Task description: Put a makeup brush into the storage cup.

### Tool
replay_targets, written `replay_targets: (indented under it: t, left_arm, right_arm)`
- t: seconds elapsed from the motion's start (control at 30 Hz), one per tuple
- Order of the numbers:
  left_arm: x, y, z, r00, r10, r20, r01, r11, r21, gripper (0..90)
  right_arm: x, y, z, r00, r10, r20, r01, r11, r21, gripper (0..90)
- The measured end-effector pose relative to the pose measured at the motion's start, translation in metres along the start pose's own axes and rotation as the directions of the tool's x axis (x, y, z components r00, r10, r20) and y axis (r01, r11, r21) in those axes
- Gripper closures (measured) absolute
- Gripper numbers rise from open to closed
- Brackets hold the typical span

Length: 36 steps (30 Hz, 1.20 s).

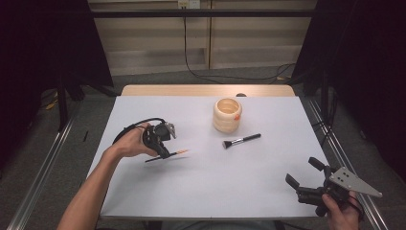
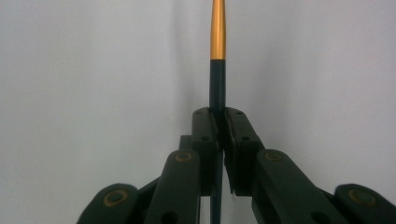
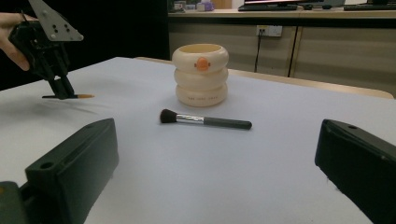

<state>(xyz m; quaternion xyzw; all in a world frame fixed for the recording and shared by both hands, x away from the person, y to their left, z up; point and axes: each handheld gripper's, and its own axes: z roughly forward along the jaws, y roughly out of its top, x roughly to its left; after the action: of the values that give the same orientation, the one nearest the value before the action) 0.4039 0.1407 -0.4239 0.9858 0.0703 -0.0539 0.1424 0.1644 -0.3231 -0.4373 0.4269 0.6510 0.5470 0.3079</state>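
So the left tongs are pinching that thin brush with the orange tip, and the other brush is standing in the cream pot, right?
Not quite. The left tongs do pinch the thin brush, but the other brush lies flat on the table in front of the cream pot, as the right gripper view shows.

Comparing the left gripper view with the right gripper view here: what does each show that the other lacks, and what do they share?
Left gripper view: the left gripper seen up close, its jaws shut on the thin dark brush just below the gold band.

Right gripper view: the cream ringed holder with an orange duck mark, the silver-banded makeup brush lying before it, and the right gripper with its jaws wide apart and nothing between them.

Both: the white table, the left gripper and its thin brush.
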Motion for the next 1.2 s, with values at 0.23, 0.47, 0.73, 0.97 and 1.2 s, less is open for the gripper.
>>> replay_targets:
  t: [0.23,0.47,0.73,0.97,1.2]
  left_arm:
    - [-0.003,-0.003,-0.010,0.9975,-0.070,-0.006,0.070,0.9940,-0.084,83.7]
    - [-0.006,-0.007,-0.014,0.9942,-0.107,0.013,0.107,0.9716,-0.211,83.7]
    - [-0.011,-0.017,-0.022,0.9912,-0.131,-0.021,0.114,0.9220,-0.370,83.7]
    - [-0.013,-0.034,-0.017,0.9835,-0.176,-0.040,0.132,0.8500,-0.510,83.7]
    - [-0.019,-0.034,-0.025,0.9741,-0.213,-0.077,0.129,0.8001,-0.586,83.6]
  right_arm:
    - [0.000,0.000,0.000,1.0000,0.000,-0.004,0.000,1.000,0.004,0.0]
    - [0.000,0.000,0.000,1.0000,0.003,-0.003,-0.003,1.000,0.004,0.0]
    - [0.000,0.000,0.001,1.0000,-0.001,-0.003,0.001,1.000,0.005,0.0]
    - [0.000,0.000,0.001,1.0000,-0.004,-0.005,0.004,1.000,0.006,0.0]
    - [0.001,0.000,0.002,1.0000,-0.003,-0.005,0.003,1.000,0.008,0.0]
